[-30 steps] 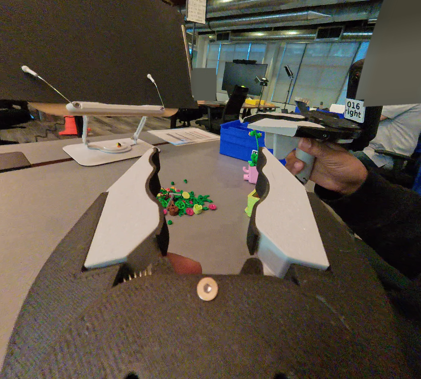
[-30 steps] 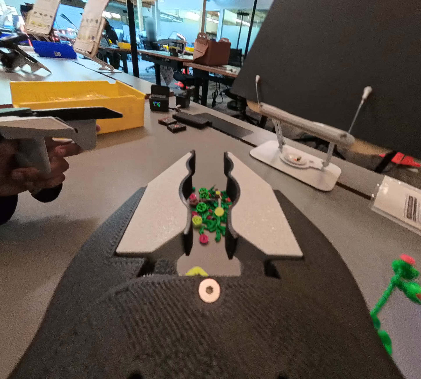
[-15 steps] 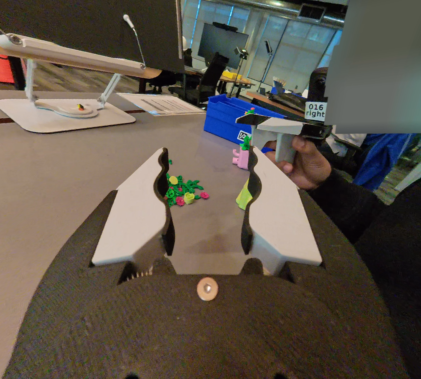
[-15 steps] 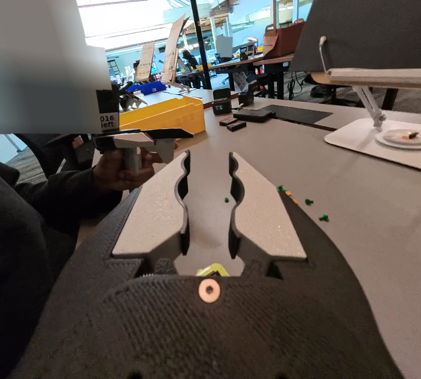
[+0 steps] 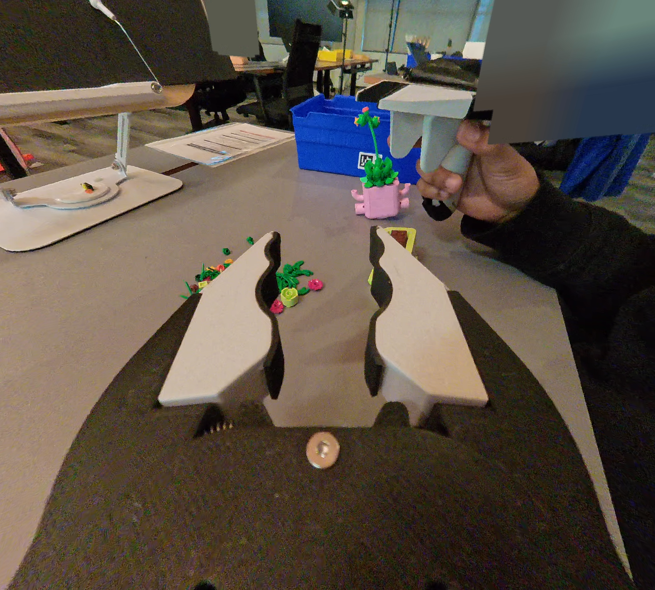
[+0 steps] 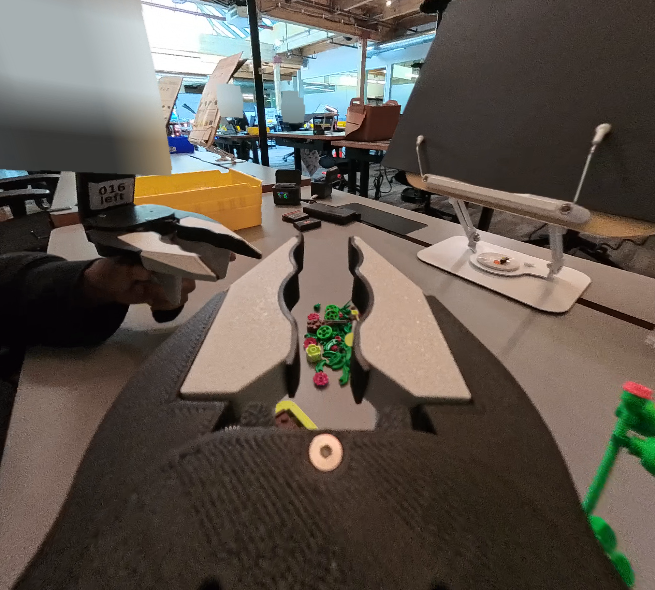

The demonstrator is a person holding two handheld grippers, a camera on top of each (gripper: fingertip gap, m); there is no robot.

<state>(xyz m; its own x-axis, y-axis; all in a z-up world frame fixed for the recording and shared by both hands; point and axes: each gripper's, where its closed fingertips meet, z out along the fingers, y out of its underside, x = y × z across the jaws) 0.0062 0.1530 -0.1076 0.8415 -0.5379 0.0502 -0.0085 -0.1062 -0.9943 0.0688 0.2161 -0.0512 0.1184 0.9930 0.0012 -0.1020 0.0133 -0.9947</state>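
Note:
My left gripper (image 5: 324, 239) is open and empty, low over the grey table (image 5: 106, 307). A pile of small green, pink and yellow toy pieces (image 5: 289, 284) lies by its left fingertip. A lime pot with a brown top (image 5: 402, 238) stands by its right fingertip. A pink pot with a green plant (image 5: 379, 197) stands beyond. My right gripper (image 6: 325, 241) is open and empty above the same pile (image 6: 329, 342), with the lime pot (image 6: 294, 417) under its base. Each gripper shows in the other's view: the right gripper (image 5: 386, 99) and the left gripper (image 6: 227, 264).
A blue bin (image 5: 329, 137) and a paper sheet (image 5: 219, 144) sit at the far side. A white stand (image 5: 88, 190) holds a black board on the left. A yellow bin (image 6: 212, 193) and black devices (image 6: 319, 215) lie beyond. A green plant stem (image 6: 623, 449) is close on the right. My right fingertips sit around 11 cm from my left ones.
My right gripper swung away to the left, then back over the pile. My left gripper rose and tilted down, closer to the pile and the lime pot. Both jaws stayed open.

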